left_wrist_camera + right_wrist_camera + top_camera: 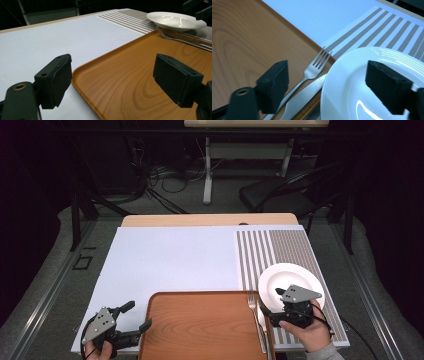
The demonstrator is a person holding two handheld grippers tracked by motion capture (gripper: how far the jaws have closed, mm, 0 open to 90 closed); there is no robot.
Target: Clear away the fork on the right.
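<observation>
Left gripper [134, 316] released, tray [200, 330] corner between its fingers, right gripper [278, 301] released, plate [287, 275] rim, fork [312, 70] and knife [304, 96] between its fingers

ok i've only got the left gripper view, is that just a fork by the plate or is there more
Observer: There's more. A knife lies beside the fork, its blade running under the plate rim.
Operator: where's the right gripper
Observer: The right gripper hangs open, one jaw over the cutlery and the other over the plate.
Operator: is the plate on the tray
Observer: It is mostly on the striped mat; its left edge reaches over the tray rim.
</observation>
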